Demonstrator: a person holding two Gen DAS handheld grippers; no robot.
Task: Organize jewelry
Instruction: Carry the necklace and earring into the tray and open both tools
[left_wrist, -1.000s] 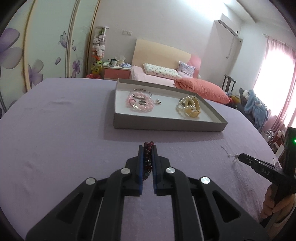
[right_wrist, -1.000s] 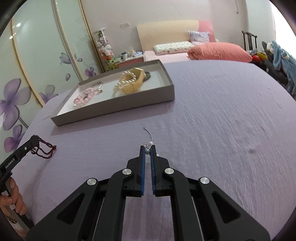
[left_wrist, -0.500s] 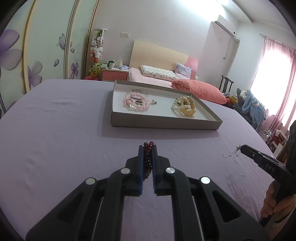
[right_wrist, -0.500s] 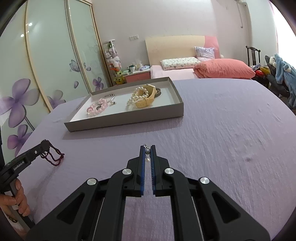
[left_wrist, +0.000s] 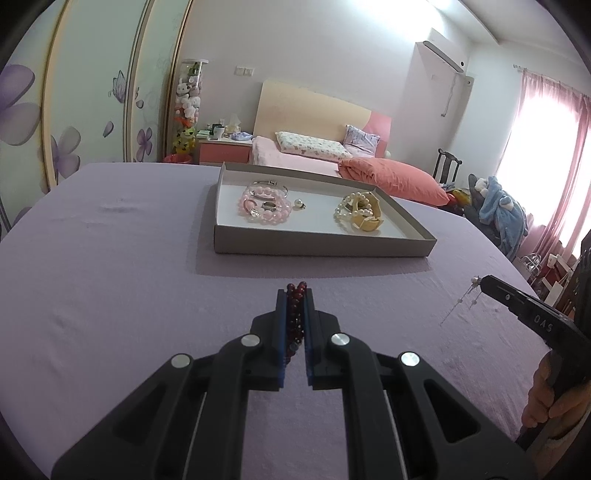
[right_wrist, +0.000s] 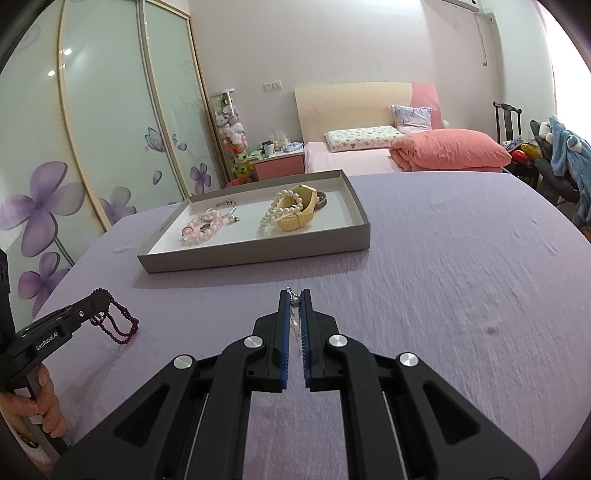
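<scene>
Biggest thing here is the purple tablecloth (right_wrist: 461, 258), and that's risk number 1: it's soft and wrinkly, so if either piece gets dropped on the way over, it'll sink into the folds and be a pain to pinch back up.

Next is the grey tray (left_wrist: 321, 246), sitting well ahead of both grippers. It has a raised wall, so my guess is a dangling loop could catch on the near edge if it's carried in too low. It already holds a pink bead bracelet (left_wrist: 263, 207), a yellow watch (left_wrist: 365, 214) with a pearl bracelet (right_wrist: 279, 208) lying against it, so there's not much free floor, and dropping onto those could tangle things.

The left gripper (left_wrist: 295, 295) is clamped tight on the dark red bead bracelet (right_wrist: 118, 321), which hangs in loops off the tip, above the cloth. Only a few beads are pinched, so a jerk could let it slide out.

Smallest and sketchiest: the right gripper (right_wrist: 294, 297) is closed on a thin pearl drop earring (left_wrist: 466, 301), dangling free. It's so thin between the pads that I'd bet it slips or swings out first.
</scene>
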